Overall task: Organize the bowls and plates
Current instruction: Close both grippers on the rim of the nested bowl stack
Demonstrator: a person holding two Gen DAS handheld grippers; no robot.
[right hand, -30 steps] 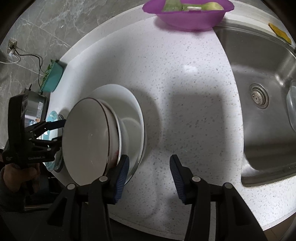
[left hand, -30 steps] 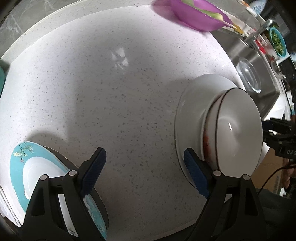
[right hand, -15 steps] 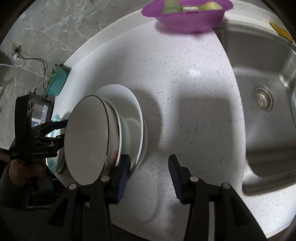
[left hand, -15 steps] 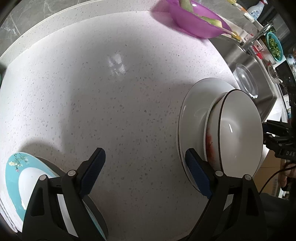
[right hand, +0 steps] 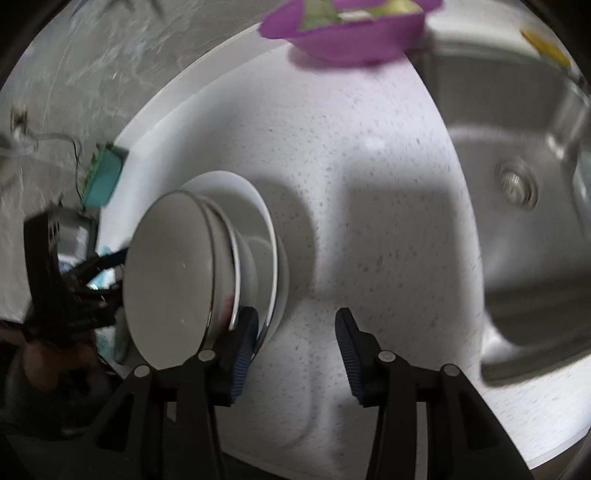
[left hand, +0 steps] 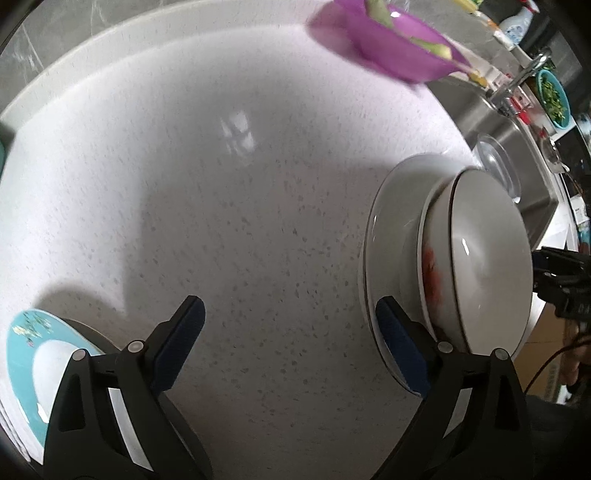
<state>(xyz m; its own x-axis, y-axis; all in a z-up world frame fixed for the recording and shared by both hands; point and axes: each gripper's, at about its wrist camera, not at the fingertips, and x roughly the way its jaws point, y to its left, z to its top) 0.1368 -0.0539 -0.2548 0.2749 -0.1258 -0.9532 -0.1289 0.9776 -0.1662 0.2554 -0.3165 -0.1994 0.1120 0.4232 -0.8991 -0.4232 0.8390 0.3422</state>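
One stack on the speckled white countertop point(left hand: 229, 206): two white bowls point(left hand: 491, 266) nested on one white plate point(left hand: 391, 221), near the front edge, beside one steel sink point(right hand: 524, 229). One teal-rimmed plate point(left hand: 22, 354) sits at the far left. One purple bowl point(right hand: 354, 33) at the back. Left gripper point(left hand: 288, 343) jaws apart and opening, nothing between them. Right gripper point(right hand: 293, 350) jaws apart, empty, left pad just beside the stack.

Purple bowl point(right hand: 347, 33) blurred, cut off at top — contents unclear.
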